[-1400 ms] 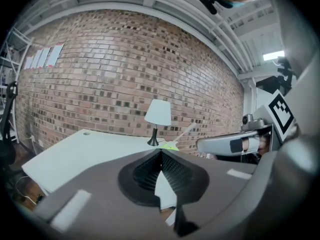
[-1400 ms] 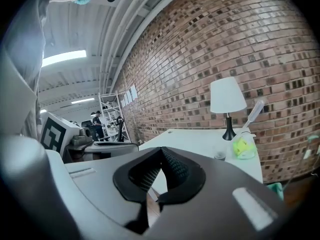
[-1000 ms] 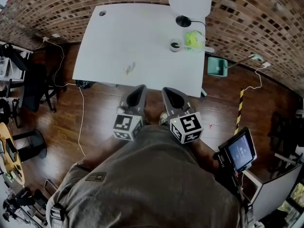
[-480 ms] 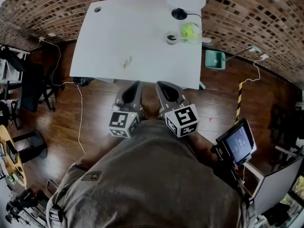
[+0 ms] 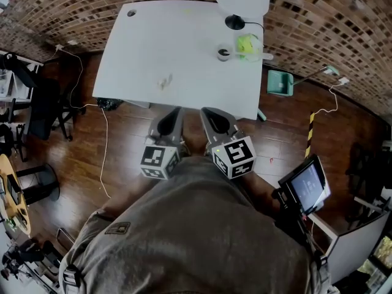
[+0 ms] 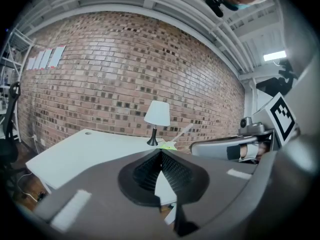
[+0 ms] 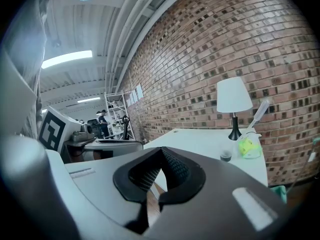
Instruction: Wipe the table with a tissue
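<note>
Status check: both tools sat close to the person's body, over the wooden floor (image 5: 122, 139) and short of the desk's (image 5: 184, 41) near edge. Left tool (image 5: 179, 112) had its jaws closed tip to tip with nothing between them, as its own view confirmed (image 6: 160, 152). Right tool (image 5: 207, 111) was in the same condition, pads together and empty (image 7: 161, 150). Neither one touched the desk.

Tissue: none was in either tool, and no loose one could be picked out on the desk. A yellow-green bundle in a clear wrapper (image 5: 248, 43) stood at the far right corner beside a small cup (image 5: 223, 54) and the lamp (image 5: 234, 22). It could have been the tissue supply, but it was too small to confirm.

Desk surface was mostly bare and white. One small greyish mark (image 5: 164, 81) lay left of centre, towards the near edge. Smear or scrap could not be told apart at that size. If it was dirt, that patch was not clean.

Progress call: no wiping contact was happening at that moment. The scene fitted either tools parked ahead of fetching a tissue, or tools pulled back with the tissue already put away. The mark leaned towards work remaining, but the frames didn't settle it. A green dustpan (image 5: 278, 82) lay on the floor off the desk's right edge and looked unrelated.
</note>
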The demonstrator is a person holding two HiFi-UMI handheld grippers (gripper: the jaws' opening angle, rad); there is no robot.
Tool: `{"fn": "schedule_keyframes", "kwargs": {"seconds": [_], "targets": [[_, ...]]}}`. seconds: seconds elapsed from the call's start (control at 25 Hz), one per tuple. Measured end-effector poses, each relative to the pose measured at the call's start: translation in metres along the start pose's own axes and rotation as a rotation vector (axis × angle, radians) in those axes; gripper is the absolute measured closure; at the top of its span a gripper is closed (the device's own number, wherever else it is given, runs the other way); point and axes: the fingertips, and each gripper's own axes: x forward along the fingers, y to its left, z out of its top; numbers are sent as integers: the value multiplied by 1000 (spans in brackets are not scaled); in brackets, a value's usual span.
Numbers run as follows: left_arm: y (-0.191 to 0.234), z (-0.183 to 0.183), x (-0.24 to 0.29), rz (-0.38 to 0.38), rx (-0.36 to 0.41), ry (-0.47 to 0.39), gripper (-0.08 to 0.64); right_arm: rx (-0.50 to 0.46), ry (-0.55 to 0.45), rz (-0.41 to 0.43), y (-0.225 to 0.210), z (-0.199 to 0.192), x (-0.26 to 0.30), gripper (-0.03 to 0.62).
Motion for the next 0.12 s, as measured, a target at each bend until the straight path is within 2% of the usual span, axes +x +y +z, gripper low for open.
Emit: {"fn": "schedule_keyframes", "kwargs": {"seconds": [0.12], "targets": [[-2,2,-1,5,13,-1,558,-1,0,7,0,0,-2,583]]}}
